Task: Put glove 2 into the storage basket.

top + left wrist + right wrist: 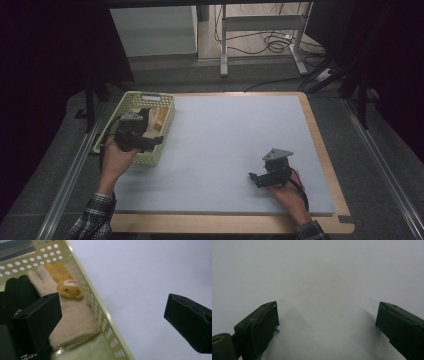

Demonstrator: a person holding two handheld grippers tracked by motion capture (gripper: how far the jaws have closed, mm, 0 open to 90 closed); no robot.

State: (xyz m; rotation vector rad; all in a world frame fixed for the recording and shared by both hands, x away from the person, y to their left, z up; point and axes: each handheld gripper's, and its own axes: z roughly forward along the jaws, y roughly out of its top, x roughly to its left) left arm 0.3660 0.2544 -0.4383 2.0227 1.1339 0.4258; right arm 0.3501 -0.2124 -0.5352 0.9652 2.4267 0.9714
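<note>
Plaid sleeves; black grippers, each topped by a grey plate

text: none legible | left gripper (112,322) finger print: cut off, unreadable

Pretty dim overall in the high view, the room edges drop off to near black with a purplish cast, and only the pale grey mat (235,150) catches decent even light from above. Shadows there are soft, no glare. The left gripper view is brighter but soft, the perforated basket (100,312) rim blurs toward the bottom edge and the near jaws are out of focus. The right gripper view is flat grey, with faint soft shadows beside each jaw and darker vignetted corners
</note>
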